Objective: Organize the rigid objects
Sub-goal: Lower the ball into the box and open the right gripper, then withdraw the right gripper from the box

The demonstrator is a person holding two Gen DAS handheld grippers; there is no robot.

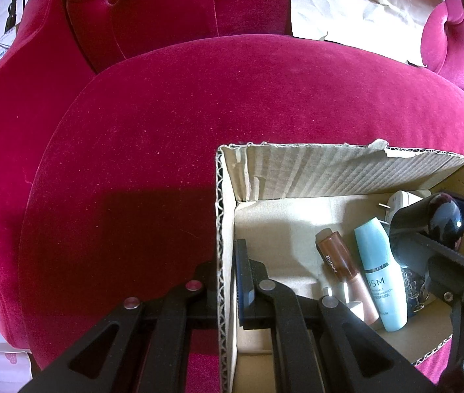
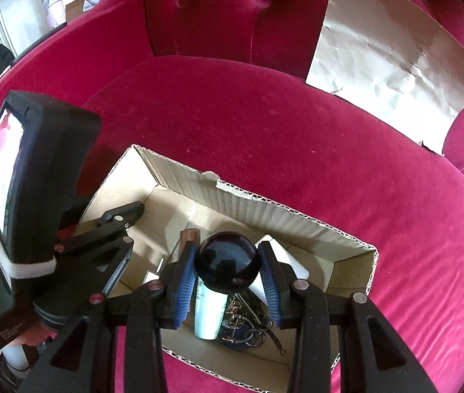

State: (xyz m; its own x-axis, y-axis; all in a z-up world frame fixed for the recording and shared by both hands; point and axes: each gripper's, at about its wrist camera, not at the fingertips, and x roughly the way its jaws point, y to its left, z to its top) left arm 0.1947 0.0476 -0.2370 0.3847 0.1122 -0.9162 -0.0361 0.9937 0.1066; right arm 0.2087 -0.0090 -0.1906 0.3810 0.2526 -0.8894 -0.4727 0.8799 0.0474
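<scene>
An open cardboard box [image 1: 297, 170] stands on a crimson velvet seat. My left gripper [image 1: 220, 281] is shut on the box's left wall, one finger outside and one blue pad inside. My right gripper [image 2: 228, 271] hangs over the box [image 2: 297, 217], shut on a glossy dark ball [image 2: 228, 262], which also shows at the right edge of the left wrist view [image 1: 445, 219]. On the box floor lie a brown lipstick tube [image 1: 337, 258], a pale blue bottle [image 1: 379, 271], a white plug adapter [image 1: 402, 199], a second white plug [image 1: 350, 304] and metal key rings [image 2: 251, 324].
The velvet seat cushion [image 1: 199, 114] spreads wide to the left of and behind the box. A crumpled sheet of paper [image 2: 396, 65] leans against the backrest at the far right. The left gripper's body with its screen [image 2: 35, 196] stands close to the box's left side.
</scene>
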